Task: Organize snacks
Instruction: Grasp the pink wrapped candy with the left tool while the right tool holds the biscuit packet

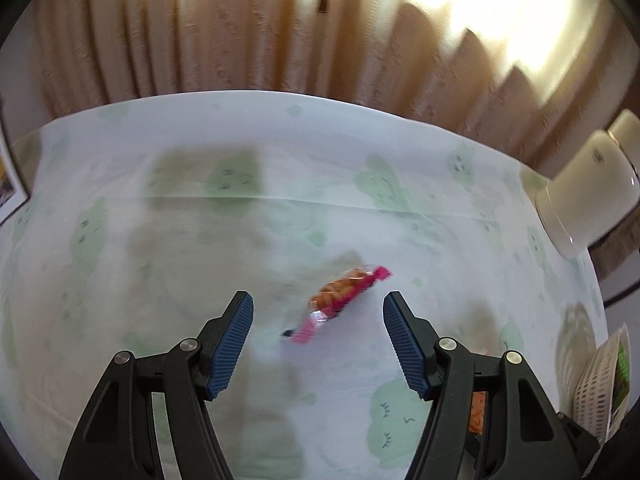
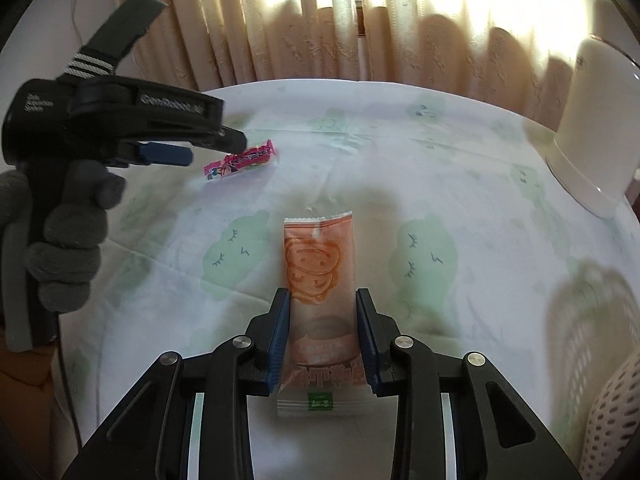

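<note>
A small pink snack packet (image 1: 340,300) with orange pieces inside lies on the table just ahead of my open left gripper (image 1: 318,302); nothing is between its blue pads. The packet also shows in the right wrist view (image 2: 240,160), with the left gripper (image 2: 176,152) just left of it. My right gripper (image 2: 322,300) has its pads against both sides of an orange-and-white snack packet (image 2: 320,264) that lies lengthwise on the table.
A white perforated basket (image 2: 612,412) stands at the right edge, also in the left wrist view (image 1: 596,384). A white appliance (image 2: 596,128) stands at the back right. Beige curtains (image 2: 320,20) hang behind the table. The tablecloth (image 2: 460,168) is white with green prints.
</note>
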### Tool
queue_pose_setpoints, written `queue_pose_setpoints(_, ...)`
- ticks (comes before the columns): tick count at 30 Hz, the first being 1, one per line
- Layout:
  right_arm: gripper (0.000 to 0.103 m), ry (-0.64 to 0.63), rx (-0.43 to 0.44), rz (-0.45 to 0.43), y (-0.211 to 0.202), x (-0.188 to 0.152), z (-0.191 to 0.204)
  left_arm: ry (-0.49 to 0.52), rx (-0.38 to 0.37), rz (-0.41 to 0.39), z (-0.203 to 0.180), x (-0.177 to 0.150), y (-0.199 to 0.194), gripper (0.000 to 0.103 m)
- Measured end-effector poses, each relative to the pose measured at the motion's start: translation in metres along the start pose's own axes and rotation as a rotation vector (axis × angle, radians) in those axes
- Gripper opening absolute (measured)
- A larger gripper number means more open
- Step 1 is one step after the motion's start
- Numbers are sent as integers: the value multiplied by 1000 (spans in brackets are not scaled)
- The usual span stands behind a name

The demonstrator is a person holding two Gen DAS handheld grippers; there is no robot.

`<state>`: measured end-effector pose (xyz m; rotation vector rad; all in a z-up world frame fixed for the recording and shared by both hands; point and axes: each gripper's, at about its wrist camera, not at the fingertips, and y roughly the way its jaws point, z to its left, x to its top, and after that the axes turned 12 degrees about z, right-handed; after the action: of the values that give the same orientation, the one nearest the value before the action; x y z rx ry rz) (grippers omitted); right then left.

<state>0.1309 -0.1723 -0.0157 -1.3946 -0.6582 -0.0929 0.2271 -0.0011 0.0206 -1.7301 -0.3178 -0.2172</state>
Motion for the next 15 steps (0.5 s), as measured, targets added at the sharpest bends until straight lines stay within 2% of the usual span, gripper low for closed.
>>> queue_pose_setpoints(6, 33, 15, 25, -6, 0, -1, 0, 64, 66, 18, -11, 13, 23, 62)
queue_pose_setpoints(10, 33, 21, 34, -8, -1, -3, -1, 67, 120, 0, -9, 16, 26, 40)
queue_pose_setpoints(13, 33, 19, 31, -9, -1, -2, -1, 58, 85, 7, -6, 16, 25, 15)
queue_pose_setpoints(15, 33, 25, 34, -12, -2, -4, -3, 48, 71, 12, -5, 16, 23, 14)
